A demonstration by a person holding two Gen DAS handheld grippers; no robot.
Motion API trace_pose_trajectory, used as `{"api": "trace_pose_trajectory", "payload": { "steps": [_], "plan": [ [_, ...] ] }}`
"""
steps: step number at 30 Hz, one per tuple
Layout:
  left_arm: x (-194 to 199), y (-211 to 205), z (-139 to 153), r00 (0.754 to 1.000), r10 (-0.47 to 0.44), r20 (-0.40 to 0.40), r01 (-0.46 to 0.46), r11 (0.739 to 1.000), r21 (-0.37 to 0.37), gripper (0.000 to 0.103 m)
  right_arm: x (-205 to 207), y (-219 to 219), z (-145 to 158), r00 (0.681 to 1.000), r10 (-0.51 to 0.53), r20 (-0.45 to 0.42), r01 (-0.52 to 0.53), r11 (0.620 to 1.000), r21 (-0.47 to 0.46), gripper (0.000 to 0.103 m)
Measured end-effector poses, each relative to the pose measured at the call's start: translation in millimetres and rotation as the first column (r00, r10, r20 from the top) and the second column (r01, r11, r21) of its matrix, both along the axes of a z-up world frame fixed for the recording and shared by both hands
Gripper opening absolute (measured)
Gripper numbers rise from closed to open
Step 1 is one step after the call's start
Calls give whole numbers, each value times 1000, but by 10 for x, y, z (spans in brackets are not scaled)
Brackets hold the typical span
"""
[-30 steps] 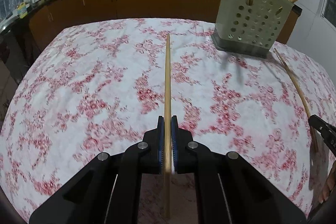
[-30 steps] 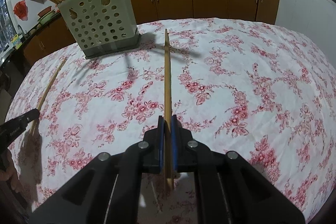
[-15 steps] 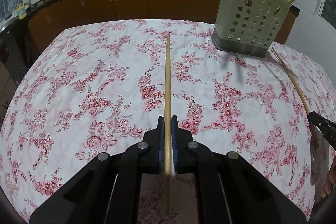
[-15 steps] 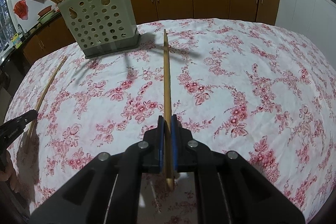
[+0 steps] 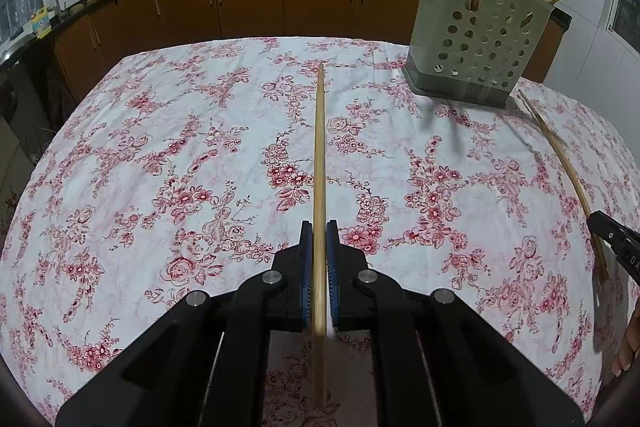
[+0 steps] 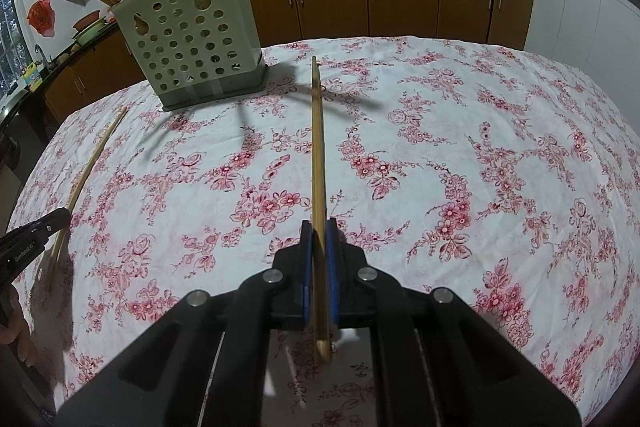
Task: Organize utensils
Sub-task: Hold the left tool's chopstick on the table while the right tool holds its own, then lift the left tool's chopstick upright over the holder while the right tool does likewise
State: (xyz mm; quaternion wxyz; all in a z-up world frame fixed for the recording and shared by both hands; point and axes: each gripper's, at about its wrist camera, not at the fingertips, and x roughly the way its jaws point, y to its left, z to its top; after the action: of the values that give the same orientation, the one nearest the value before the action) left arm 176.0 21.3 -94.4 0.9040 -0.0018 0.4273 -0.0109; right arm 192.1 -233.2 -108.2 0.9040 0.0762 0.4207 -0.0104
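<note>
While nothing has shifted, both tongs (image 5: 319, 227) (image 6: 319, 225) stay clamped on their chopsticks (image 5: 319, 147) (image 6: 317, 147).

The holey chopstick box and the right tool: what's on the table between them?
Only bare flowery tablecloth and shadows lie between the box and right tool, seen in the right wrist view.

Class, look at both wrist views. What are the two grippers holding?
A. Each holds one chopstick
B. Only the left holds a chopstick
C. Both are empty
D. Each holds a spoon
A: the left gripper and the right gripper each have their jaws shut on one wooden chopstick pointing forward over the table.
</note>
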Motion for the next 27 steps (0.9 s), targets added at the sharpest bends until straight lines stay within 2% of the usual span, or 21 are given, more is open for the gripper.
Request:
{"api": "trace_pose_trajectory", "payload": {
  "steps": [8,17,27],
  "plan": [
    [-26,25,52,1000,-1,8,1,1000,-7,8,-43,-48,96,1000,-8,19,8,1000,0,8],
    [-103,89,535,990,-3,139,10,999,-48,8,-133,-159,562,988,-33,148,31,999,13,8],
    [-143,154,1114,957,5,291,29,993,-115,7,-233,-223,1099,950,-51,309,45,999,27,8]
  ]
}}
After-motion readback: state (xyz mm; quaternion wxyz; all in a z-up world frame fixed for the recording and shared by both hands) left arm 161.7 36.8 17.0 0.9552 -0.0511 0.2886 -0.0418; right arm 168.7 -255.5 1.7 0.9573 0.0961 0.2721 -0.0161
